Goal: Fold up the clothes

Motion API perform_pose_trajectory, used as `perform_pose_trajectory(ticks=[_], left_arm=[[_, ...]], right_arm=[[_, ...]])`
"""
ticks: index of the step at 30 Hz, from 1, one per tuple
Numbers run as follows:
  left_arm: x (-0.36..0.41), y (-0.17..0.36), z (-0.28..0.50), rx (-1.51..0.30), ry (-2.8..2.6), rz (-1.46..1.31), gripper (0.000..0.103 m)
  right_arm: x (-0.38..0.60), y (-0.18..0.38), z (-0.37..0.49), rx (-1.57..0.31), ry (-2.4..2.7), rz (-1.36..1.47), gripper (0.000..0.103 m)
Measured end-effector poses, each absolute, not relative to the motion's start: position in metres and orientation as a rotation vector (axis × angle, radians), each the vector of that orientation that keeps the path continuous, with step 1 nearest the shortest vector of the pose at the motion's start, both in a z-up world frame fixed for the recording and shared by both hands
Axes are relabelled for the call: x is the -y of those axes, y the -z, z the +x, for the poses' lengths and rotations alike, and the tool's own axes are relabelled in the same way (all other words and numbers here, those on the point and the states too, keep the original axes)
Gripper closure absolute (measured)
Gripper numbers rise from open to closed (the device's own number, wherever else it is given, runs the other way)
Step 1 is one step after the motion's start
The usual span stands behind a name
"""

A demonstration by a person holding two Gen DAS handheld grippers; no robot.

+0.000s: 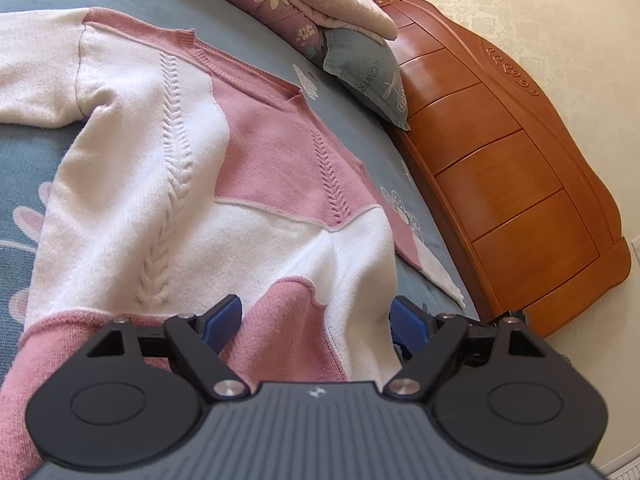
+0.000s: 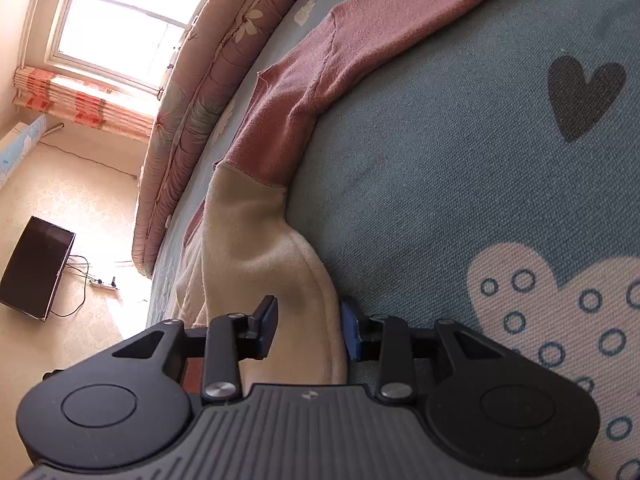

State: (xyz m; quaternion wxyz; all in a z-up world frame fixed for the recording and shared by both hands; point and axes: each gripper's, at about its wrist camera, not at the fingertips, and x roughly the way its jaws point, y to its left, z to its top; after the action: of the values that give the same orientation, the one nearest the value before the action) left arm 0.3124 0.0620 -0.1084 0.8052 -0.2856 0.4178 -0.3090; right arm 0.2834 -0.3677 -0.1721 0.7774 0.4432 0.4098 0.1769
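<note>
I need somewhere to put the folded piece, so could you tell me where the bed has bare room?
Bare sheet lies right of the sweater's pink and cream sleeve, around the dark heart print. The far side is crowded: quilt roll, pillows, and the sweater covering the middle.

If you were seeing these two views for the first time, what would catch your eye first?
The pink and white sweater, spread flat on the blue-grey bedsheet, fills the left wrist view. To its right stands the glossy orange wooden headboard. In the right wrist view, a bright window glows at upper left.
</note>
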Motion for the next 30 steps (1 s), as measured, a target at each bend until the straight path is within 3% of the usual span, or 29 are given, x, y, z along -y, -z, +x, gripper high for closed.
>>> perform_pose_trajectory(ticks=[6, 14, 21, 22, 23, 24, 30], left_arm=[[-0.065, 0.109, 0.314, -0.891, 0.663, -0.629, 0.022], [-0.064, 0.111, 0.315, -0.902, 0.656, -0.623, 0.022], [-0.065, 0.113, 0.317, -0.905, 0.657, -0.632, 0.022], [-0.064, 0.113, 0.316, -0.908, 0.656, -0.627, 0.022], [-0.063, 0.112, 0.315, -0.905, 0.657, -0.621, 0.022], [-0.063, 0.110, 0.314, -0.899, 0.660, -0.619, 0.022], [-0.067, 0.106, 0.314, -0.886, 0.662, -0.628, 0.022]], right_arm=[[0.357, 0.169, 0.254, -0.889, -0.410, 0.922, 0.063], [0.348, 0.179, 0.287, -0.907, -0.479, 1.019, 0.063], [0.325, 0.167, 0.256, -0.915, -0.448, 0.895, 0.063], [0.320, 0.166, 0.259, -0.926, -0.441, 0.872, 0.069], [0.316, 0.165, 0.263, -0.937, -0.434, 0.848, 0.086], [0.315, 0.162, 0.261, -0.939, -0.424, 0.829, 0.089], [0.327, 0.131, 0.228, -0.890, -0.327, 0.672, 0.090]])
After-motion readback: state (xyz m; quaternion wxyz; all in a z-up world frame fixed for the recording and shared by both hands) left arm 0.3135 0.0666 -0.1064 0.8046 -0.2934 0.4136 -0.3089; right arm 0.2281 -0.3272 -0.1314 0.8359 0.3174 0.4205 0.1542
